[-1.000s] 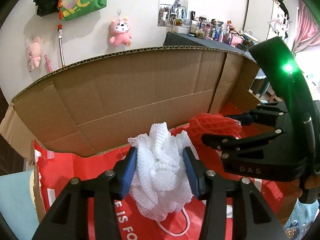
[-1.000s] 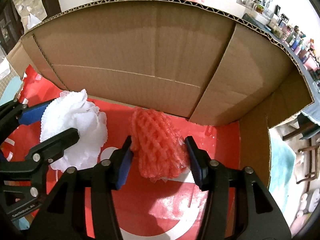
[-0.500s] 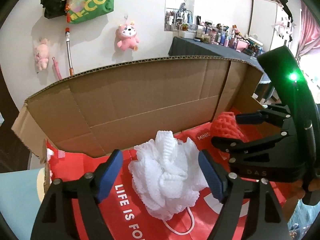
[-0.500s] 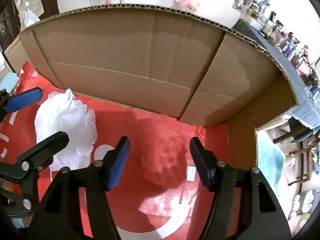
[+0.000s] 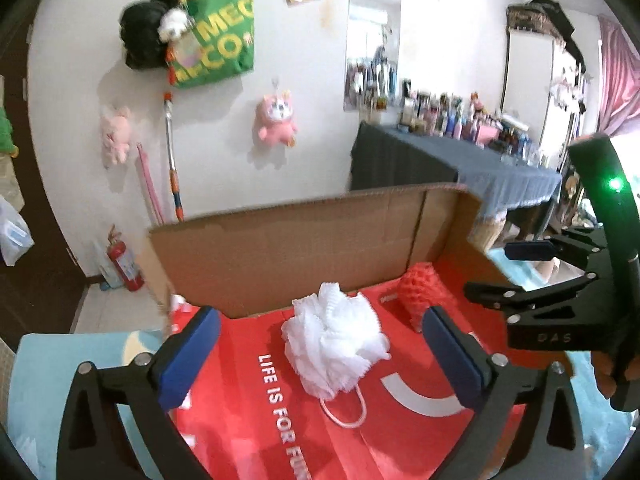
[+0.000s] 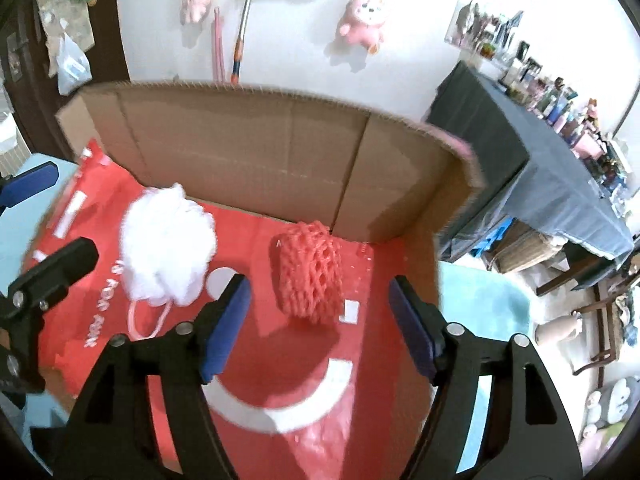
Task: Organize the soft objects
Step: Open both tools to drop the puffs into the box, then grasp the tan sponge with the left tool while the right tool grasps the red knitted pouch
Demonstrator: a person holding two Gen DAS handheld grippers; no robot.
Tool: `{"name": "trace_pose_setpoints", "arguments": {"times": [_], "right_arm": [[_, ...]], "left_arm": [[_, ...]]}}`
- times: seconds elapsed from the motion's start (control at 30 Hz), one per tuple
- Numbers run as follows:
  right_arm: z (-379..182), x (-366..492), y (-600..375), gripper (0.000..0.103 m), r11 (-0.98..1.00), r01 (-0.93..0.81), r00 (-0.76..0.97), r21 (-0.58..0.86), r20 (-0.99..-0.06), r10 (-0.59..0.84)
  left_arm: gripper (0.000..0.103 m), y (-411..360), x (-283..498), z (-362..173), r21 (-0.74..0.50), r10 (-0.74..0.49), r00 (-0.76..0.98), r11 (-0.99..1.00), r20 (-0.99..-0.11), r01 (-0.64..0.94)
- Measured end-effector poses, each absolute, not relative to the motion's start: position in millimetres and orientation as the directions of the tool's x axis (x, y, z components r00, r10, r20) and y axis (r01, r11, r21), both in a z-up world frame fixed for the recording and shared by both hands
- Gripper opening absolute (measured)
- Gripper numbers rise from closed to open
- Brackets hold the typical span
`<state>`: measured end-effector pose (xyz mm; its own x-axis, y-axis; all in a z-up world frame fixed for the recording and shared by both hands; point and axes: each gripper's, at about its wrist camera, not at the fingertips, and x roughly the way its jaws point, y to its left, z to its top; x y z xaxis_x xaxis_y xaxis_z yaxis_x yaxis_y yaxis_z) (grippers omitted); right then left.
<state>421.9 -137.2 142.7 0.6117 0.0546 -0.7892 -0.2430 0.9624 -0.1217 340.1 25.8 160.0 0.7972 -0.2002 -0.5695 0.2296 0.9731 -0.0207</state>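
Observation:
A white mesh bath sponge [image 5: 334, 340] lies on a red bag [image 5: 280, 412] inside an open cardboard box [image 5: 300, 248]. A red foam net [image 5: 424, 288] lies to its right. My left gripper [image 5: 320, 356] is open and empty, raised above and behind the sponge. In the right wrist view the sponge [image 6: 168, 244] is at the left and the red net [image 6: 310, 276] in the middle. My right gripper [image 6: 320, 320] is open and empty, raised just behind the net. The right gripper also shows in the left wrist view [image 5: 520, 272].
The box's back wall [image 6: 260, 160] stands upright behind both objects. A light blue mat [image 6: 480, 292] lies under the box. A dark-clothed table [image 5: 460, 168] with many bottles stands at the right. Plush toys [image 5: 276, 120] hang on the white wall.
Both grippers opened and let go: the left released the white sponge, the right released the red net. Both then pulled back and upward, leaving the objects lying on the red bag.

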Motion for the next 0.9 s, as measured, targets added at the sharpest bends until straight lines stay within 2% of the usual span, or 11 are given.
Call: {"name": "trace_pose_setpoints", "arguments": {"times": [0.07, 0.17, 0.27, 0.4, 0.53, 0.63, 0.77, 0.9], "right_arm": [[162, 394, -143, 0.072, 0.967, -0.232, 0.647, -0.101, -0.759, 0.076], [188, 354, -154, 0.089, 0.970, -0.230, 0.703, -0.073, -0.702, 0.113], [211, 311, -160, 0.090, 0.971, -0.233, 0.757, -0.058, -0.637, 0.144], [238, 248, -167, 0.091, 0.962, -0.272, 0.805, -0.010, -0.551, 0.221], [255, 179, -168, 0.098, 0.958, -0.285, 0.871, -0.035, -0.427, 0.243], [256, 136, -162, 0.100, 0.956, -0.272, 0.915, -0.112, -0.338, 0.220], [246, 88, -156, 0.103, 0.955, -0.255, 0.941, -0.154, -0.267, 0.209], [223, 62, -157, 0.103, 0.960, -0.263, 0.937, -0.096, -0.261, 0.231]], "left_arm": [[0.103, 27, 320, 174, -0.010, -0.200, 0.823, 0.973, -0.532, 0.230], [0.103, 28, 281, 194, -0.023, -0.222, 0.848, 0.970, -0.481, 0.242], [0.103, 29, 239, 213, -0.029, -0.234, 0.874, 0.969, -0.426, 0.246], [0.103, 26, 189, 231, 0.025, -0.219, 0.913, 0.970, -0.346, 0.242], [0.103, 30, 149, 237, -0.017, -0.258, 0.919, 0.964, -0.299, 0.266], [0.103, 35, 121, 235, -0.047, -0.261, 0.931, 0.965, -0.256, 0.258], [0.103, 39, 82, 221, -0.077, -0.262, 0.943, 0.965, -0.207, 0.251], [0.103, 38, 50, 204, -0.063, -0.222, 0.961, 0.975, -0.167, 0.214]]}}
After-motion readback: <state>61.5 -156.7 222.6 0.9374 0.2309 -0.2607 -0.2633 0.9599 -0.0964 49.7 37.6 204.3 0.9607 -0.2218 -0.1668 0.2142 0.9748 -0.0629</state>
